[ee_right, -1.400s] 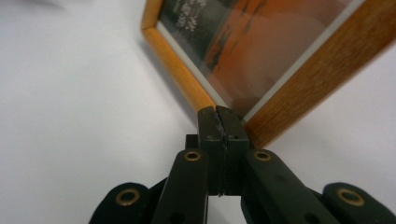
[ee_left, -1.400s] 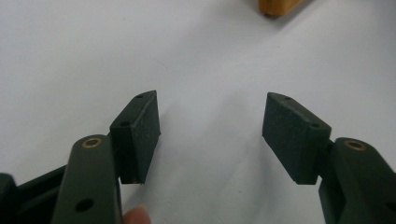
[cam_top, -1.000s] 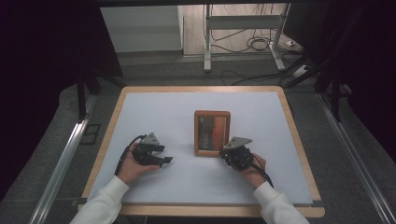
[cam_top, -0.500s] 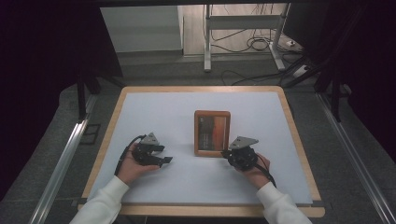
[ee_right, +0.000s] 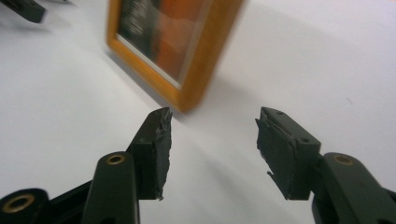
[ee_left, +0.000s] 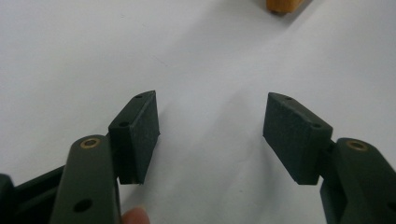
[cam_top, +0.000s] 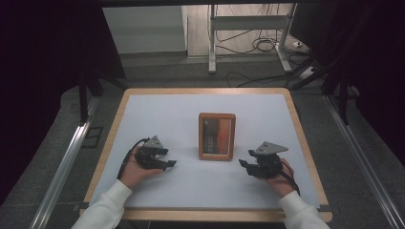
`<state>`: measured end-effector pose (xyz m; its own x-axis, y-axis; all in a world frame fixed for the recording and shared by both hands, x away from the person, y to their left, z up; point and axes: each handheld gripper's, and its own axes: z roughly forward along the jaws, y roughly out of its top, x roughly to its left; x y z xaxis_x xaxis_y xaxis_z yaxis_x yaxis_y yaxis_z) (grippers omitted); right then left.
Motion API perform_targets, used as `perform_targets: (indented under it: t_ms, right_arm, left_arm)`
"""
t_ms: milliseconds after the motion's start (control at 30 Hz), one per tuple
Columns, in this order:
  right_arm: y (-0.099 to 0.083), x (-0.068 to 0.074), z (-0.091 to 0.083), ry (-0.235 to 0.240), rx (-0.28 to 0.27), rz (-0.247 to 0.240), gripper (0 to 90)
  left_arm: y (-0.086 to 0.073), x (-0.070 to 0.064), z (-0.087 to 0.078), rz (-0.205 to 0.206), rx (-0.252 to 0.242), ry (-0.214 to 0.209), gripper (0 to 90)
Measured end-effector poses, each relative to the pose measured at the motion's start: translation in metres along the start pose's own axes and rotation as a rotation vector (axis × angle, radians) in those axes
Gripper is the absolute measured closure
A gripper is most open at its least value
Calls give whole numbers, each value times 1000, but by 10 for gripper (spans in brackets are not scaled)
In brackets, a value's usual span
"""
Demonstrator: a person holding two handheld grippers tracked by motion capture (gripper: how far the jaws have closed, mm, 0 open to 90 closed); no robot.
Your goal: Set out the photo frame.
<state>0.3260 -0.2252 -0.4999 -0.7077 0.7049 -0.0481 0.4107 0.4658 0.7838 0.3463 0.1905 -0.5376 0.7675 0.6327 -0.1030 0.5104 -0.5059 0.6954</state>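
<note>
In the high view the left gripper (cam_top: 168, 163) rests on the white table (cam_top: 157, 114), held in the left hand (cam_top: 135, 171), a white sleeve (cam_top: 102, 207) behind it; its jaws point right, toward the frame (cam_top: 217, 136), and stand well apart from it; in the left gripper view the left gripper (ee_left: 210, 135) has its jaws spread wide with bare table between the pads (ee_left: 137, 133), and a fingertip (ee_left: 135, 217) shows at the bottom edge; an orange corner of the frame (ee_left: 282, 4) shows at the top of that view, far beyond the jaws.

The frame lies flat near the middle of the table, its long sides running away from the person; its rim is orange wood around a dark and orange picture.

To the right of it, the right gripper (cam_top: 244, 164) rests on the table in the right hand (cam_top: 279, 179), jaws pointing left at the frame's near right corner, near but apart from it; in the right gripper view the right gripper (ee_right: 212, 135) has its jaws wide and nothing between them; the frame (ee_right: 177, 42) lies just ahead of the left pad (ee_right: 154, 149), not touching; both pads look worn at the edges; a black jaw tip of the left gripper (ee_right: 25, 9) shows at the upper left.
</note>
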Motion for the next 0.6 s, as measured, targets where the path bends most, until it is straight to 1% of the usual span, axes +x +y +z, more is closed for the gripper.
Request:
perform_targets:
  t_ms: [33,133,333,533,600]
  right_arm:
    - [-3,-3,-2,-6,5,8,436]
    - [-15,-11,-10,-27,12,36,421]
    - [-25,-18,-15,-49,17,58,389]
    - [-27,-23,-17,-66,12,74,366]
    - [-28,-26,-18,-78,11,79,356]
  left_arm:
    - [0,0,0,5,5,1,355]
    - [0,0,0,-2,1,1,354]
    - [0,0,0,11,6,4,354]
    - [0,0,-1,9,2,4,354]
    - [0,0,-1,9,2,3,354]
